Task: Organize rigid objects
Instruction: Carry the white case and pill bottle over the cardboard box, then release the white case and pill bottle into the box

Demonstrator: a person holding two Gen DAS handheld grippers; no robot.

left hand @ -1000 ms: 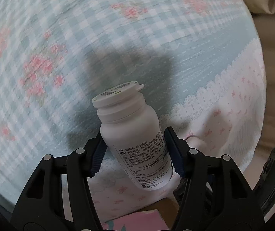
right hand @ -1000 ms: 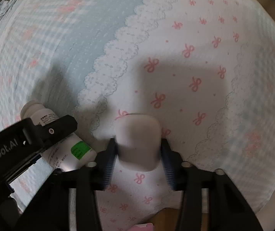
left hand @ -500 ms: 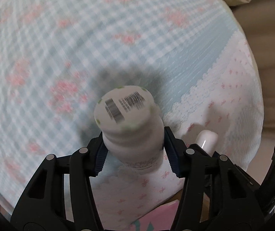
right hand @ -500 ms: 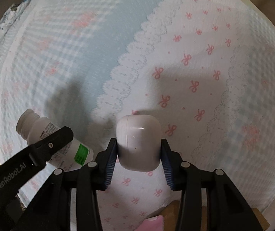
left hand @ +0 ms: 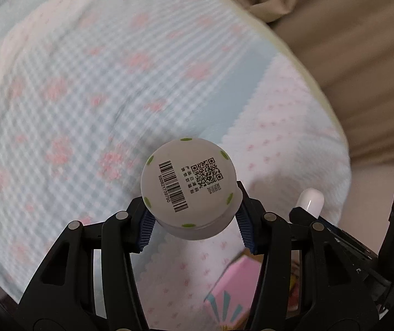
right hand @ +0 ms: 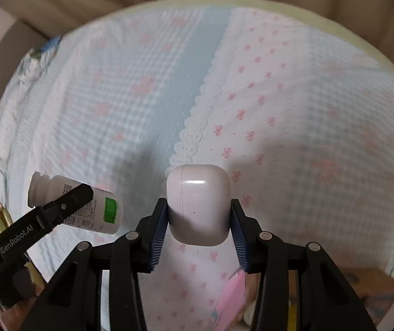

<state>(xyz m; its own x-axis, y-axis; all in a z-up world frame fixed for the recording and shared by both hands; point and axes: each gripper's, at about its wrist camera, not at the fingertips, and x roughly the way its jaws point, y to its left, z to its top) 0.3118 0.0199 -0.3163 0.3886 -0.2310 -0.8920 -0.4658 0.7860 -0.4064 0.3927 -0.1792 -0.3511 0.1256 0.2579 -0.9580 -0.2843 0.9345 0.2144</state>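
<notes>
A bed under soft indoor light, with beige cloth beyond it.

The bed (right hand: 321,138) is covered by a quilt (left hand: 92,88) in pale blue and white check with blurred pink flowers; a plain blue band (right hand: 197,63) runs across it, edged with white scalloped lace (right hand: 194,129). Beyond the lace the cloth is white with small pink bows (right hand: 241,114). A cream edge (left hand: 301,63) rims the quilt. Behind hangs folded beige cloth (left hand: 348,33), seen in both views. A crumpled blue-and-white cloth (right hand: 35,63) lies at the far left corner. Soft grey shadows (right hand: 136,165) fall on the quilt. The light is dim and even.
</notes>
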